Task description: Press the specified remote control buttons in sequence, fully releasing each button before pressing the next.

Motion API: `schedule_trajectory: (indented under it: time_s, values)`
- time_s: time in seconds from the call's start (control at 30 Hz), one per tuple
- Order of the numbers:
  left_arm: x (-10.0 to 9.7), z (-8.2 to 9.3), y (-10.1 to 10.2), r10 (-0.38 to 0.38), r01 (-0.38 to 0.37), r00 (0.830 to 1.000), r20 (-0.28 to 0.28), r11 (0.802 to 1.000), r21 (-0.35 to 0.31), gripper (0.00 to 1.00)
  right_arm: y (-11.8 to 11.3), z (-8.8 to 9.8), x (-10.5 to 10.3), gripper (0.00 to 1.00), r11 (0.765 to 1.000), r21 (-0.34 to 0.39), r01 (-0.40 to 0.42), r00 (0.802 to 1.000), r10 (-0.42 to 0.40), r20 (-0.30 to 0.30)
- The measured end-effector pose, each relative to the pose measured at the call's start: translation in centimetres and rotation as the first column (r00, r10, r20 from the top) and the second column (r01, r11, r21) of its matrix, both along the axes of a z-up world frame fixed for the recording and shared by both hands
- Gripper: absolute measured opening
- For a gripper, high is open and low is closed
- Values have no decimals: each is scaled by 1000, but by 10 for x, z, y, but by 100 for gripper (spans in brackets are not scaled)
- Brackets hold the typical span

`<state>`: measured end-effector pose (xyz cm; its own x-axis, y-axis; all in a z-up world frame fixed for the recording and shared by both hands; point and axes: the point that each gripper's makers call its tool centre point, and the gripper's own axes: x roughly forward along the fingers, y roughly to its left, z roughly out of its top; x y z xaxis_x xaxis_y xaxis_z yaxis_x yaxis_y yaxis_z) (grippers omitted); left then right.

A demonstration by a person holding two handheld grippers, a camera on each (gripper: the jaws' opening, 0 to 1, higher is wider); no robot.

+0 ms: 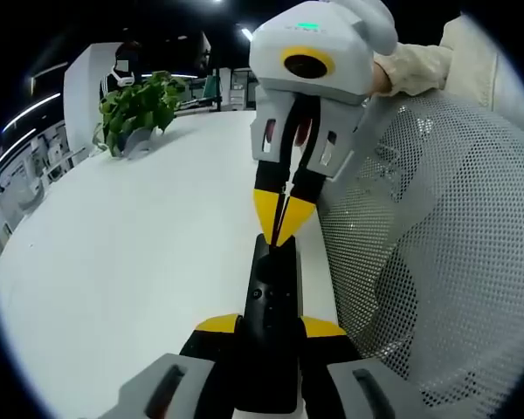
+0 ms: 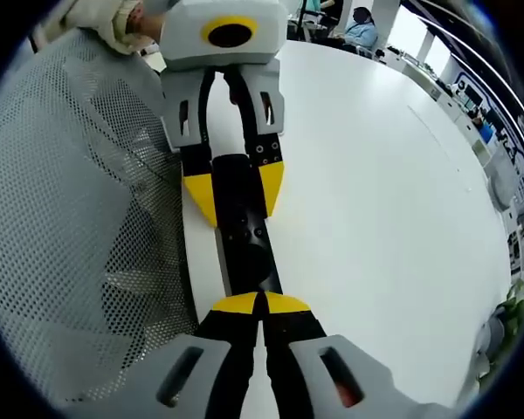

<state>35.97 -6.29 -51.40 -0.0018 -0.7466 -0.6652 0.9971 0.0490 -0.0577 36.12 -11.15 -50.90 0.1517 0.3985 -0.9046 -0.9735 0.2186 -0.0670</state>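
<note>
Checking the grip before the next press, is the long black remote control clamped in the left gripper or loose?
Clamped: the left gripper's yellow-tipped jaws hug both sides of the black remote, with no gap showing.

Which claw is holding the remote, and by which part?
The left claw clamps the black remote by its long side edges at one end. The right claw is shut, tips on the other end, holding nothing.

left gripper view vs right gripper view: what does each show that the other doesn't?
Left gripper view alone: a potted plant at the table's far end, and the right gripper with its yellow tips together at the remote's far end.

Right gripper view alone: a seated person beyond the table, and the left gripper clamping the remote.

Both: the black remote, the white table, the mesh chair back.
</note>
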Motion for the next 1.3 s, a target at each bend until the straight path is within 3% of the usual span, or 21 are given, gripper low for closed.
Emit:
schedule_trajectory:
  time_s: [0.1,0.23,0.43,0.57,0.67,0.73,0.83,1.03,1.17,1.3]
  values:
    - [0,0,0,-2,2,1000,2,1000,0,25,1,-1,0,0,1000,-19,19,1000,-20,-2]
    - [0,0,0,-3,3,1000,-1,1000,-2,25,2,-2,1,0,995,-92,-31,999,30,-14]
    - [0,0,0,-2,2,1000,-2,1000,-3,25,0,-2,3,0,985,-139,106,982,-126,-142]
    - [0,0,0,-3,3,1000,-2,1000,-3,25,-1,-2,3,0,980,-131,148,977,-166,-135]
    - [0,0,0,-4,4,1000,-4,1000,-4,25,-2,0,3,0,971,-49,234,968,-237,-76]
    - [-1,0,0,-4,4,1000,-2,1000,-3,25,-2,0,1,0,982,-23,190,980,-191,-54]
    - [-1,0,0,-4,4,1000,-2,1000,-1,25,-1,-1,4,0,979,-42,200,974,-204,-98]
    - [0,0,0,3,-3,1000,1,1000,1,25,-1,0,4,0,988,-40,149,986,-152,-76]
    - [0,0,0,2,-2,1000,2,1000,1,25,11,5,2,0,993,16,115,991,-114,-75]
    - [0,0,0,1,-1,1000,-1,1000,-1,25,11,-1,0,0,997,-24,72,995,-73,-64]
